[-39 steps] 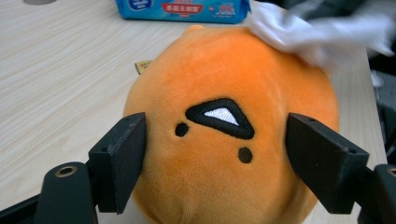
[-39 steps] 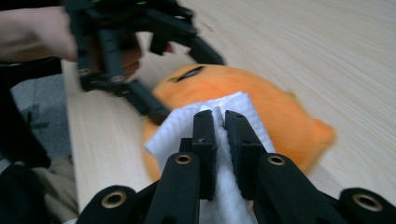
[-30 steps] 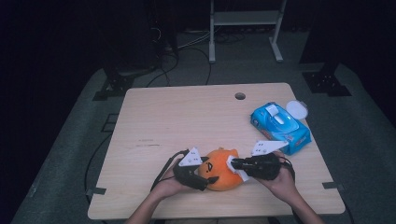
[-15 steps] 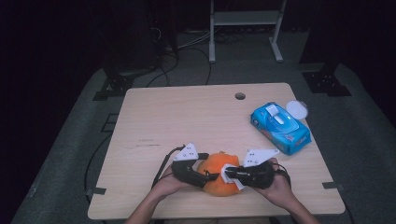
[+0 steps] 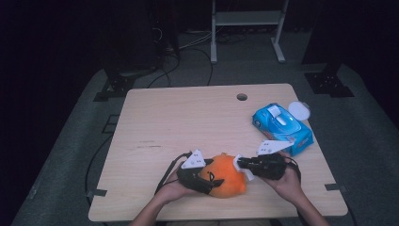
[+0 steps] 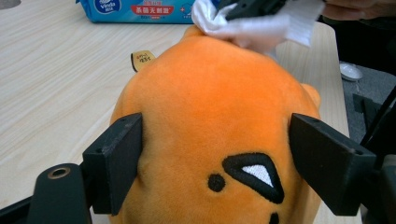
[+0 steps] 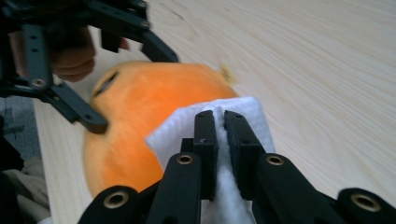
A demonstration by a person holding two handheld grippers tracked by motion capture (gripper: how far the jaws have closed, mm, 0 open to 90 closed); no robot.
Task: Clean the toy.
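An orange plush toy (image 5: 227,175) with a stitched black face lies near the table's front edge. My left gripper (image 5: 200,180) is shut on it. In the left gripper view the two black jaws press the sides of the plush toy (image 6: 210,93) around my left gripper's (image 6: 218,163) middle. My right gripper (image 5: 242,165) is shut on a white wipe (image 5: 236,163) and rests it on the toy's right side. In the right gripper view the wipe (image 7: 177,130) is pinched at my right gripper (image 7: 219,116) and lies on the plush toy (image 7: 149,93).
A blue pack of wipes (image 5: 282,128) lies at the table's right side, with a round white lid (image 5: 299,111) behind it. The wooden table (image 5: 188,122) has a small hole (image 5: 242,97) near its far edge. Dark stands and cables sit beyond the table.
My right gripper and its wipe have shifted slightly across the plush toy's right side. The toy and my left gripper stay nearly where they were.
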